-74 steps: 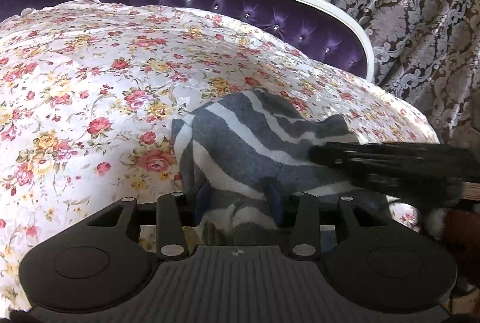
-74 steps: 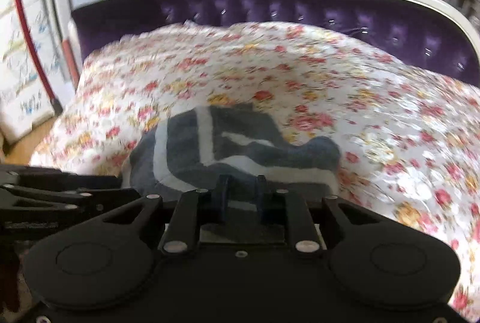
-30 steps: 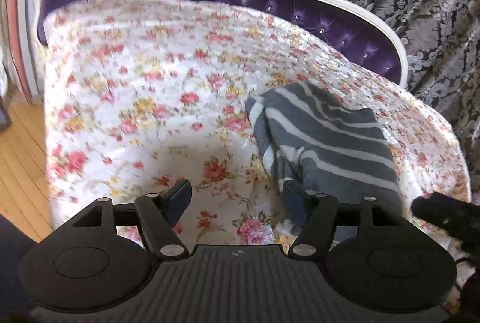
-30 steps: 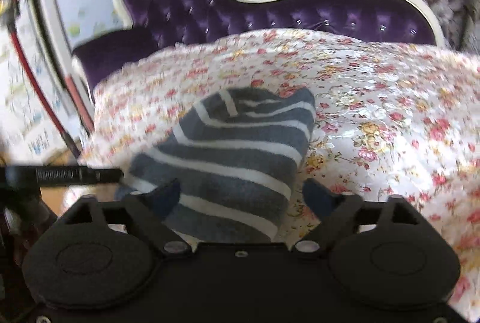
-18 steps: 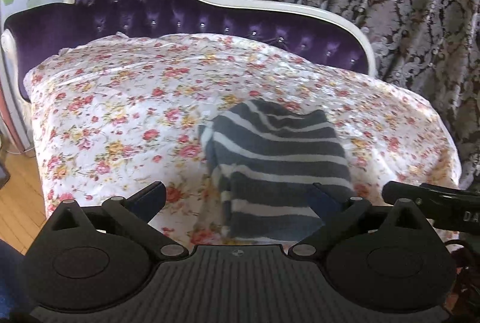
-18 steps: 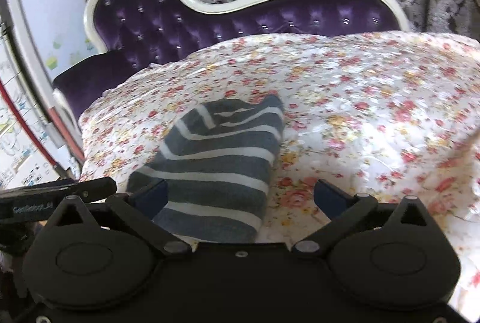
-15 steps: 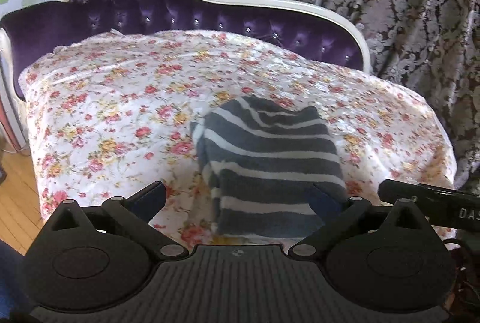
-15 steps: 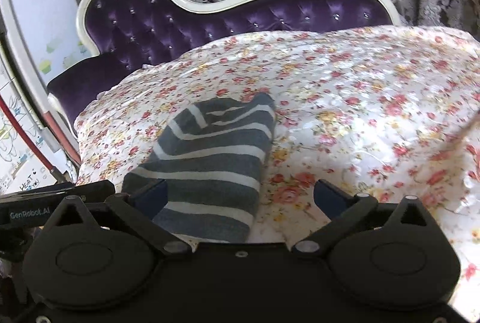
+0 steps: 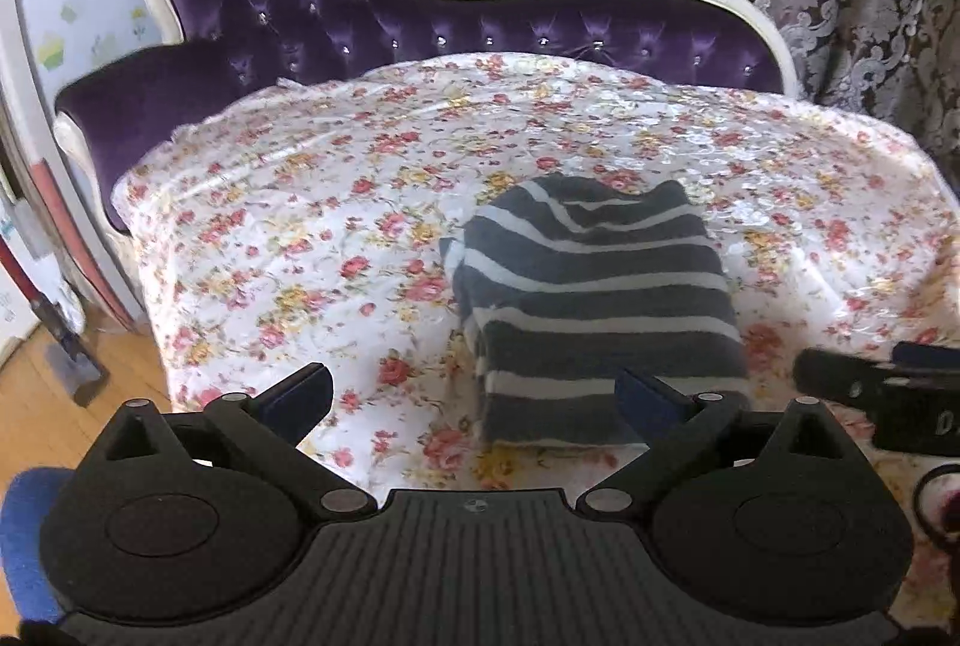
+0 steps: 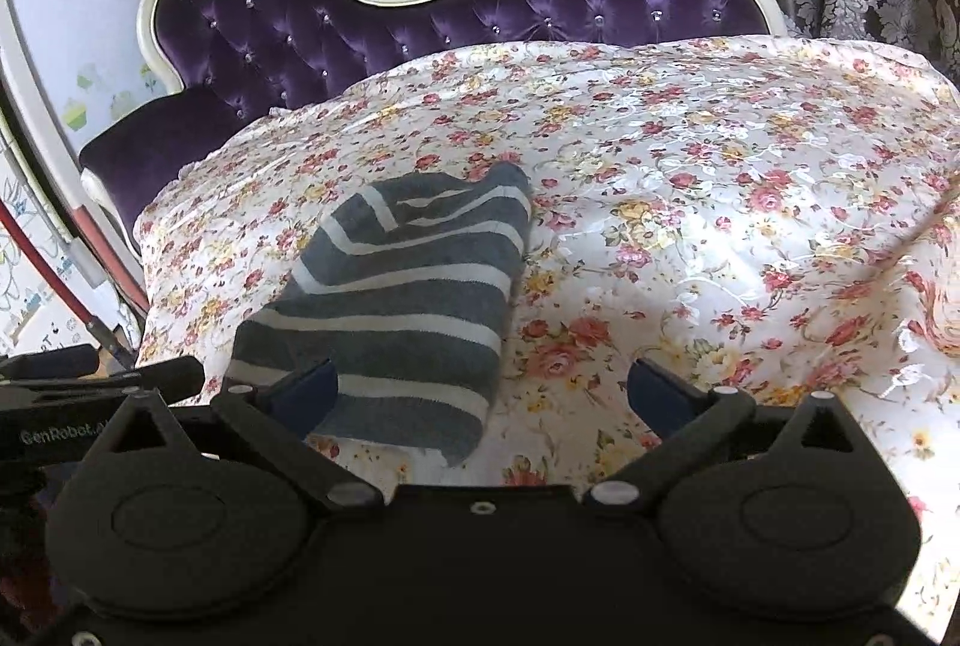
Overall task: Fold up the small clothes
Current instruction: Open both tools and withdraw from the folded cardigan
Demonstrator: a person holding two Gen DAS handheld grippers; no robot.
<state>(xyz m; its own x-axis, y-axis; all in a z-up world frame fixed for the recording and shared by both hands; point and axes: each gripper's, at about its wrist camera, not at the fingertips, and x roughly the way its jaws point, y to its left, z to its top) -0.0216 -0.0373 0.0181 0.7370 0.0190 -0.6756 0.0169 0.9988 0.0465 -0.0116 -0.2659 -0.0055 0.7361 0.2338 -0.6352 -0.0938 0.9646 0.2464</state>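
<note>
Grey knit garment with white stripes [image 9: 594, 310] lies folded into a compact rectangle on the floral-print sheet [image 9: 312, 202] covering the purple tufted chaise [image 9: 336, 4]. Left gripper [image 9: 474, 397] spread wide, empty, short of the garment. Right gripper [image 10: 483, 394] likewise released, holding nothing.

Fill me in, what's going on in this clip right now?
A person with a handheld claw in each hand is folding small clothes on a chaise covered by a floral sheet. The grey striped garment lies folded into a compact rectangle on the sheet. The left claw and the right claw are both wide open, holding nothing and apart from the cloth. The fold looks finished.
</note>
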